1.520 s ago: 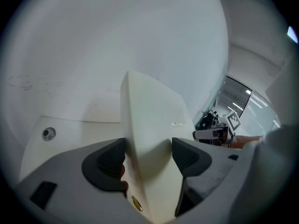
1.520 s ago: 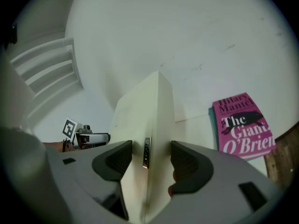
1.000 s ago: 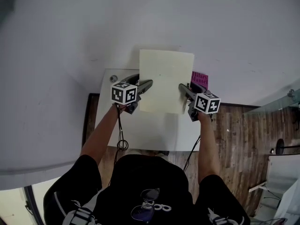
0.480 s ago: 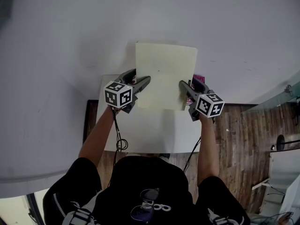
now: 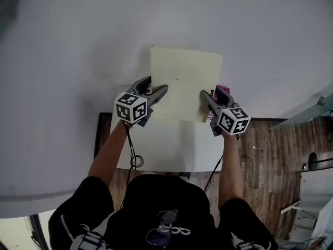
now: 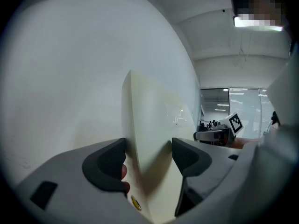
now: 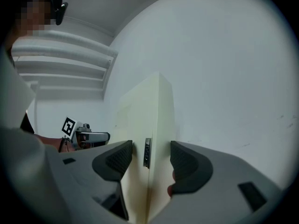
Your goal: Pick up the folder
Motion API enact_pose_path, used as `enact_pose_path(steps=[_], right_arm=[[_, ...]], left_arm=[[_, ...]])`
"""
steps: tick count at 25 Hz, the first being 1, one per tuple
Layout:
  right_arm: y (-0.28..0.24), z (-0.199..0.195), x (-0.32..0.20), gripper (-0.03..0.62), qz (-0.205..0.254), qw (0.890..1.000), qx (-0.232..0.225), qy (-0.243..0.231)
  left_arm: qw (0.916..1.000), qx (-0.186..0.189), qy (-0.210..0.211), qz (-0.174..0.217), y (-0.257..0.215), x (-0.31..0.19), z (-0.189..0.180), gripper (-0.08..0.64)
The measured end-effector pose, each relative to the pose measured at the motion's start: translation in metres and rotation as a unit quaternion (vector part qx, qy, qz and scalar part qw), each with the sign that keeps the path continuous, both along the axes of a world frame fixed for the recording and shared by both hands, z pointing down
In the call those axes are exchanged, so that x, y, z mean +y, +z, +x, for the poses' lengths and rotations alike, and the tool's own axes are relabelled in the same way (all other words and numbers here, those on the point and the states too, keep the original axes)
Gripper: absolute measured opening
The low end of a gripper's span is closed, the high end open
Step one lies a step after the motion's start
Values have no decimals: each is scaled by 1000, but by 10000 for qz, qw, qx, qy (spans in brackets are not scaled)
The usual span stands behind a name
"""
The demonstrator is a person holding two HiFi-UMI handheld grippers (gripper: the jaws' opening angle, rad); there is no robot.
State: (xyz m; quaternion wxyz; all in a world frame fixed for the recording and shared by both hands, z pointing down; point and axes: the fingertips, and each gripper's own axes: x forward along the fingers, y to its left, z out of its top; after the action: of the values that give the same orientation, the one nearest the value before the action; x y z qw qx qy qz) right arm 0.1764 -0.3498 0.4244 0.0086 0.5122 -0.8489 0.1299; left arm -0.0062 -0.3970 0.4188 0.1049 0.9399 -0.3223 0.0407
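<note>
The pale cream folder [image 5: 184, 82] is held in the air between the two grippers, upright against the white wall [image 5: 78, 46] and clear of the white worktop [image 5: 166, 145] below it. The left gripper [image 6: 148, 157] has the folder's left edge between its jaws: they are closed onto it, one dark pad against the back and the other against the front face. The right gripper [image 7: 150, 158] has its jaws closed the same way on the folder's right edge, with a small metal fitting [image 7: 147, 152] on that edge showing just between the pads. In the head view the two marker cubes sit low on either side of the folder, the left one [image 5: 131, 107] and the right one [image 5: 234, 121]. A magenta item [image 5: 225, 91] shows just behind the right gripper, mostly hidden. A dark cable [image 5: 134, 152] hangs down from the left gripper along the person's forearm. To the right of the worktop lies a wooden floor [image 5: 270, 150]. The person wears a black top [image 5: 161, 202]
</note>
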Motion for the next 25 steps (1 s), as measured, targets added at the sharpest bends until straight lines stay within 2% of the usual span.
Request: enact_pose_path(steps=[16, 25], right_arm=[[-1, -4, 9, 267, 68, 10000, -2, -45], [5, -26, 21, 265, 82, 9998, 136, -74]], left_arm=[[9999, -67, -1, 108, -7, 10, -4, 314], [9998, -71, -46, 155, 1, 24, -26, 314]])
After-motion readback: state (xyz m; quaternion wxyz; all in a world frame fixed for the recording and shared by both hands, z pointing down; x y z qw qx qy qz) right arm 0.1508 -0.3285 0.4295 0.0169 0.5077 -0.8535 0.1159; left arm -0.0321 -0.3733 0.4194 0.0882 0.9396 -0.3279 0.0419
